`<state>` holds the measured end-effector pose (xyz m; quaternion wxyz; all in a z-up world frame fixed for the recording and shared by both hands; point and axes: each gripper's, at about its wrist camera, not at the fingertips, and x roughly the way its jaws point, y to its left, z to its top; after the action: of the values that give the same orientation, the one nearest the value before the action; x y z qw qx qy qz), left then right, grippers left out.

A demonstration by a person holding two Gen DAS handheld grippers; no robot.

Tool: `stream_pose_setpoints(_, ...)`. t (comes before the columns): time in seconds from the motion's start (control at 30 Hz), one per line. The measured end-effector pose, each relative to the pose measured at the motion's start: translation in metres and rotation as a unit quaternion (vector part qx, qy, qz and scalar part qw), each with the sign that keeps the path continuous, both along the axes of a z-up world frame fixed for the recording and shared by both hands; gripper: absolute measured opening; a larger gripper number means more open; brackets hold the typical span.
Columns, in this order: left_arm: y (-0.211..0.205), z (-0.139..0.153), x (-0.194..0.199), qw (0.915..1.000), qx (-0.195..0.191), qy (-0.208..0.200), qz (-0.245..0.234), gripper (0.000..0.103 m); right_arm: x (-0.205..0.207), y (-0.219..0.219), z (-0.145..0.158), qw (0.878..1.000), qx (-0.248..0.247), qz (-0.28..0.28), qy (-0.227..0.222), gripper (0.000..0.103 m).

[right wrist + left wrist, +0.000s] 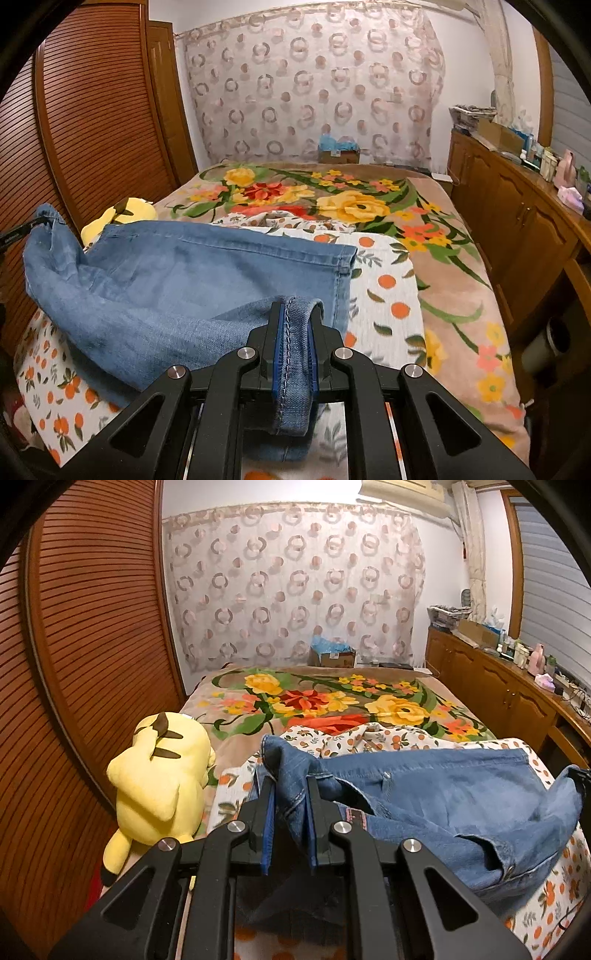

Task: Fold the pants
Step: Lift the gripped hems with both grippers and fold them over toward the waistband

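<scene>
Holding the blue jeans [424,775] lifted over the orange-print sheet [388,295] on the bed, your left gripper [290,786] & right gripper [297,314] are each nearly closed, pinching denim edge, w/ yellow plush toy [162,771] beside at left.

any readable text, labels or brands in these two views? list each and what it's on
None readable.
Left gripper: small white lettering on its black finger, too blurred to read.
Cardboard box: any print is too small.
Bottles on cabinet: labels too small.
Jeans: no legible tag.
</scene>
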<state>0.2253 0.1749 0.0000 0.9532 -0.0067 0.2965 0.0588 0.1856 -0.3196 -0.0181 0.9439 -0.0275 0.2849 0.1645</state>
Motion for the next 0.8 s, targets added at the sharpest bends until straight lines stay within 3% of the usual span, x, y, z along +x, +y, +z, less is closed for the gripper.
stream_pose_setpoints(0.4,0.015,-0.033,0.089,0.9983,-0.010,0.058,0.002,0.016,0.057,0.007,-0.013,0.999,-0.003,-0.013,0.045,0.011)
stream_pose_setpoints(0.57,0.014,-0.044,0.104,0.9968,-0.011,0.079,0.001,0.017,0.071,0.013,-0.009,0.998,0.006,-0.019,0.062,0.011)
stream_pose_setpoints(0.67,0.013,-0.043,0.103,0.9970,-0.004,0.078,0.001,0.031,0.073,0.018,-0.005,0.998,0.001,-0.020,0.064,0.019)
stream_pose_setpoints(0.73,0.013,-0.037,0.098,0.9978,-0.004,0.067,-0.003,0.048,0.072,0.019,-0.002,0.998,-0.009,-0.030,0.058,0.027)
stream_pose_setpoints(0.8,0.012,-0.031,0.092,0.9982,-0.009,0.059,-0.010,0.053,0.071,0.017,0.003,0.998,-0.011,-0.038,0.050,0.036)
